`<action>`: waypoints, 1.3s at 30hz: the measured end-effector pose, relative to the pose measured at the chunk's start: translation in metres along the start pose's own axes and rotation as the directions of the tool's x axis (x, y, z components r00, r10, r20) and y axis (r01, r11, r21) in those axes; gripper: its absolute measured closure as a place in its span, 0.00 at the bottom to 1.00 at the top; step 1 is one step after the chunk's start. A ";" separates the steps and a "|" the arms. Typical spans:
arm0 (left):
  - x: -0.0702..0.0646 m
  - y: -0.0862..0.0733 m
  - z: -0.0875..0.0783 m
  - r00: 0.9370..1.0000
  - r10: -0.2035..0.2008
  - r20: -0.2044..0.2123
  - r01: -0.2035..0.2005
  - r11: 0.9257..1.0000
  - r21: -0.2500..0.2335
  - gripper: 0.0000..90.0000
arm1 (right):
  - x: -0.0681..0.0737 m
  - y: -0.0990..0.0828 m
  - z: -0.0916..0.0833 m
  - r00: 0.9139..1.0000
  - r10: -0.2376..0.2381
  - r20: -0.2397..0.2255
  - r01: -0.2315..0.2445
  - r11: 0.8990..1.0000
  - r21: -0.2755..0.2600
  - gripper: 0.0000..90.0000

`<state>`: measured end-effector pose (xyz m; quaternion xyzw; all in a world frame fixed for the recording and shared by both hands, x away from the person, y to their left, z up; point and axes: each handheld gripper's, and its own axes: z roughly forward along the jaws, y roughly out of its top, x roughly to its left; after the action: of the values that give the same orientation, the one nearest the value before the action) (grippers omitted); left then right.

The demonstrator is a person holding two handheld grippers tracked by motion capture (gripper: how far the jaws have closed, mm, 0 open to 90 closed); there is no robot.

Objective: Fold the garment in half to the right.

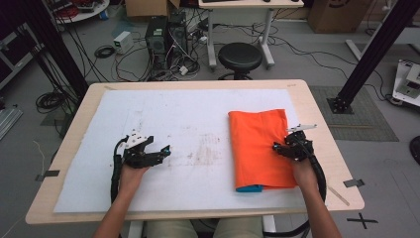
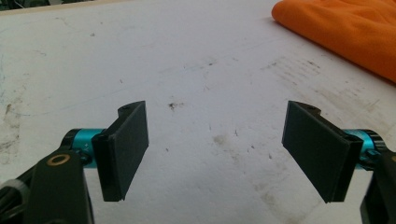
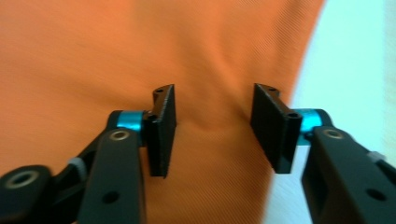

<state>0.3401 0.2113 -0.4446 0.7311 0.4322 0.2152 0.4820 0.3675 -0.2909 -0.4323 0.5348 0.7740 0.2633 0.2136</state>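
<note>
The bench has a pale wooden rim showing round a white sheet that covers nearly all of its top. The left two thirds of that sheet lie bare apart from faint grey smudges near the middle, so there is plenty of open room there. At the right, the folded orange cloth takes up a long strip running from mid-bench toward the person's edge; its right border lies close to the sheet's right edge, leaving only a narrow white margin. Beyond the far edge of the bench stand a black stool and a tangle of cables on the floor.

The left gripper rests low over the bare sheet, well apart from the cloth, its jaws spread wide with nothing between them. In the left gripper view the cloth's edge shows at the upper right, far off from the jaws.

The right gripper sits over the cloth's right border. Its jaws stand partly open, released, with orange fabric beneath and between them but not pinched; the white sheet shows just beside the right-hand jaw.

The cloth is folded into a neat oblong, smooth with soft creases, and a blue layer peeks out at its near corner.
</note>
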 end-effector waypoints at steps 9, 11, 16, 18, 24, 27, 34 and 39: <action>0.001 -0.001 -0.002 1.000 0.005 -0.006 -0.005 1.000 0.003 0.25 | -0.011 0.014 -0.011 0.995 0.041 -0.088 -0.045 0.998 -0.041 0.55; 0.000 -0.001 -0.003 1.000 0.003 -0.008 -0.003 1.000 0.000 0.25 | -0.012 0.025 -0.008 0.994 0.045 -0.095 -0.051 0.997 -0.065 0.54; 0.002 0.000 -0.005 1.000 0.011 -0.017 -0.011 1.000 -0.004 0.25 | -0.016 0.056 0.016 0.994 0.064 -0.094 -0.070 0.995 -0.066 0.55; 0.004 0.000 -0.005 1.000 0.007 -0.018 -0.008 1.000 -0.010 0.25 | -0.015 0.065 0.030 0.997 0.054 -0.051 -0.055 0.998 -0.030 0.56; 0.008 -0.001 -0.009 1.000 -0.003 -0.020 0.003 1.000 -0.014 0.25 | -0.028 0.065 0.053 0.990 0.138 0.041 -0.138 0.990 0.004 0.63; 0.008 -0.002 -0.009 1.000 -0.003 -0.023 0.003 1.000 -0.012 0.25 | -0.031 0.063 0.053 0.988 0.147 0.045 -0.147 0.989 0.002 0.64; 0.010 -0.001 -0.010 1.000 -0.004 -0.022 0.003 1.000 -0.025 0.25 | -0.035 0.053 0.025 0.991 0.134 -0.012 -0.135 0.988 -0.070 0.58; 0.015 0.001 -0.011 1.000 -0.022 -0.017 0.021 0.999 -0.038 0.23 | -0.028 0.033 -0.002 0.996 0.076 -0.040 -0.079 0.992 -0.096 0.62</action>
<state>0.3406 0.2292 -0.4404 0.7153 0.4400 0.2246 0.4942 0.3997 -0.3083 -0.4085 0.5485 0.7428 0.3184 0.2148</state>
